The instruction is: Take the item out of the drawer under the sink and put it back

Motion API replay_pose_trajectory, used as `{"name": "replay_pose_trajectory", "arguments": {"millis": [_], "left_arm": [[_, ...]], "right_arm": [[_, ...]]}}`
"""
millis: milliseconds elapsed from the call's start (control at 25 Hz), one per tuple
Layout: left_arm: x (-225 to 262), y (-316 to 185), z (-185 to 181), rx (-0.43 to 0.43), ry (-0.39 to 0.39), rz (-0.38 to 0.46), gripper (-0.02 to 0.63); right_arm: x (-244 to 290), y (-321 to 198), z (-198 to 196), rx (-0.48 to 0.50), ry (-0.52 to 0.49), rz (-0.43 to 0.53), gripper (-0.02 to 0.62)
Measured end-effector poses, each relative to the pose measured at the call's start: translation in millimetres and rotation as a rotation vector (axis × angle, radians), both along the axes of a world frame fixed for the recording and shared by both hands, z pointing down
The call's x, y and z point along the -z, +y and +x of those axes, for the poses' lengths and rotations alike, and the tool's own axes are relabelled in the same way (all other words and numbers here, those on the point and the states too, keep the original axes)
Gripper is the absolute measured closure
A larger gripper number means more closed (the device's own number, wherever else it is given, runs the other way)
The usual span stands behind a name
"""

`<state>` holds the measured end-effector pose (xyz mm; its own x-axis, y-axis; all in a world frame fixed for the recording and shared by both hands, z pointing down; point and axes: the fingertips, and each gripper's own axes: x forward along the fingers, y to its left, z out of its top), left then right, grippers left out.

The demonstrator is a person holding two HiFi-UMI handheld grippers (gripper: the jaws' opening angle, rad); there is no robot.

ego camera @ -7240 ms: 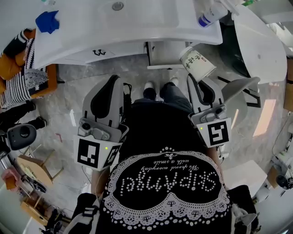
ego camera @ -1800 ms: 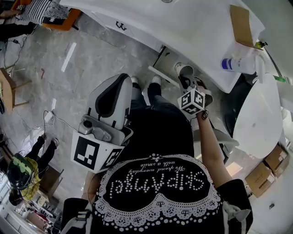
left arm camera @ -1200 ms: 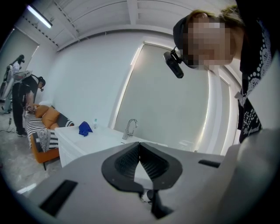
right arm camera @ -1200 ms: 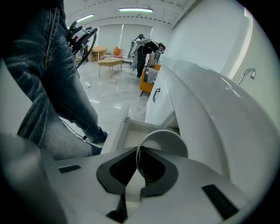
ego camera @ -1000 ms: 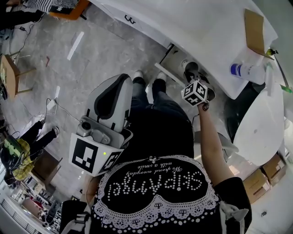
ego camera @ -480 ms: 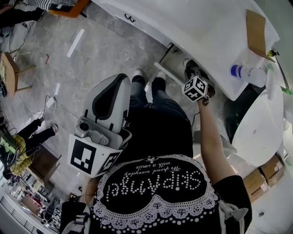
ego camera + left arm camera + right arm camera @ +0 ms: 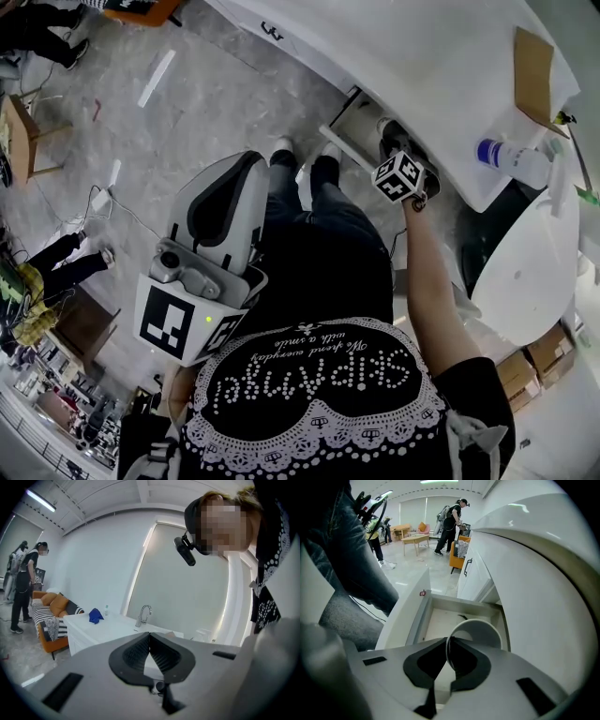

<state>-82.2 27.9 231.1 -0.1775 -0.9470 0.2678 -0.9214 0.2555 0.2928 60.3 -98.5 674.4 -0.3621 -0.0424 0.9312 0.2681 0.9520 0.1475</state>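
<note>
The item is a white paper cup (image 7: 480, 631), tilted, with its open mouth facing the camera. My right gripper (image 7: 448, 641) is shut on its rim, one pad inside and one outside. It hangs over the open white drawer (image 7: 415, 616) under the sink counter (image 7: 441, 84), whose pale bottom shows below. In the head view the right gripper (image 7: 392, 142) points steeply down into the drawer (image 7: 349, 114), and the cup (image 7: 385, 126) is mostly hidden. My left gripper (image 7: 240, 165) is held in front of the waist, its jaws shut with nothing between them (image 7: 149, 636).
A bottle with a blue cap (image 7: 511, 159) and a piece of cardboard (image 7: 534, 58) lie on the counter. The person's legs (image 7: 305, 202) stand close to the drawer front. A faucet (image 7: 144, 613) and blue cloth (image 7: 95, 615) are farther along. People stand in the background.
My right gripper has sunk a little with the cup, deeper into the drawer under the counter edge. The left gripper has stayed where it was.
</note>
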Motion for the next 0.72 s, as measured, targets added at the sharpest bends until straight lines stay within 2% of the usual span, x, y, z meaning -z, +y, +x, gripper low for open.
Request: {"name": "replay_pose_trajectory", "arguments": {"millis": [720], "left_arm": [[-10.9,6.1,1.0,0.014,0.039,-0.05,0.6]], "right_arm": [[-21.6,-3.0,-1.1,-0.011,0.072,-0.041,0.569]]}}
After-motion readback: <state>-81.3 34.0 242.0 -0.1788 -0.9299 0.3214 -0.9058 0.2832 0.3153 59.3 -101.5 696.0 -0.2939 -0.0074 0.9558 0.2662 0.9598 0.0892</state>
